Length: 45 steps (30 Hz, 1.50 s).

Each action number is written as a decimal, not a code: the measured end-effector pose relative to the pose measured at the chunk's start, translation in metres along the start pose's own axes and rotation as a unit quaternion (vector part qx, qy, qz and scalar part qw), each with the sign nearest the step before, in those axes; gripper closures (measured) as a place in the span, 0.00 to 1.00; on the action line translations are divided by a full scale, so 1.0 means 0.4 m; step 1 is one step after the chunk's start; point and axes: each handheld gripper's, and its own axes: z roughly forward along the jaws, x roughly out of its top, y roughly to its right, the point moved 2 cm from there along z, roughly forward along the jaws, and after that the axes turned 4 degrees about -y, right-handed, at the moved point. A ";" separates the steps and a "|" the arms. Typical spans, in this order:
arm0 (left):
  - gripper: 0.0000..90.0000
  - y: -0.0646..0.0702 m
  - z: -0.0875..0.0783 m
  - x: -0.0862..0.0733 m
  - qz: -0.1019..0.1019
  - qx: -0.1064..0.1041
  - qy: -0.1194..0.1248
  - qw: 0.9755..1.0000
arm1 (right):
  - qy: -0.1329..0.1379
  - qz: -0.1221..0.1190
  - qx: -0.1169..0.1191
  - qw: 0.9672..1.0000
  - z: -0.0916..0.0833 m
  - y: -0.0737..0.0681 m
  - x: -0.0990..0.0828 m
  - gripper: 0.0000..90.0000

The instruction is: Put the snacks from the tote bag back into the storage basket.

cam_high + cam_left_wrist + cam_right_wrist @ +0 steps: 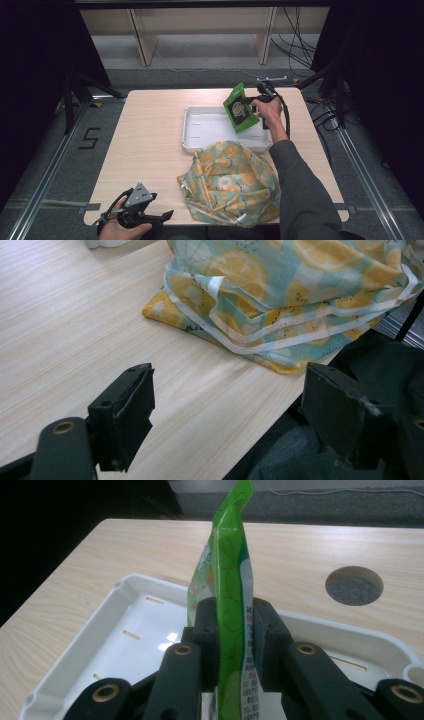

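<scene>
A green snack packet (239,108) hangs edge-on over the white tray (200,131), pinched in my right gripper (256,106). In the right gripper view both black jaws press on the green snack packet (231,585) from each side, above the white tray (100,645). My left gripper (167,215) rests at the table's front left corner, held in a hand. Its jaws stand wide apart over bare wood in the left gripper view (225,415), with nothing between them. A fabric bag printed with lemons (230,184) lies bunched in front of the tray; the lemon bag (295,295) fills the top of the left gripper view.
The wooden table (150,150) has a round cable hole (354,585) beyond the tray. A dark sleeve (302,195) reaches over the table's right side. Cables trail on the floor at the back right. Wooden shelf legs stand behind the table.
</scene>
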 end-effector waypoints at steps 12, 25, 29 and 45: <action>0.23 0.002 0.000 0.001 0.018 -0.009 -0.006 1.000 | 0.004 0.016 -0.006 1.000 0.040 0.025 -0.006 0.85; 0.23 0.005 0.002 0.001 0.014 -0.008 -0.001 1.000 | -0.005 0.059 -0.007 0.998 0.071 0.014 -0.014 0.83; 0.23 0.005 0.002 0.001 0.016 -0.002 -0.004 1.000 | -0.011 0.054 -0.029 0.998 0.074 0.020 -0.017 0.80; 0.23 0.004 0.003 0.001 0.016 -0.003 -0.004 1.000 | -0.027 0.046 -0.061 0.997 0.080 0.044 -0.036 0.75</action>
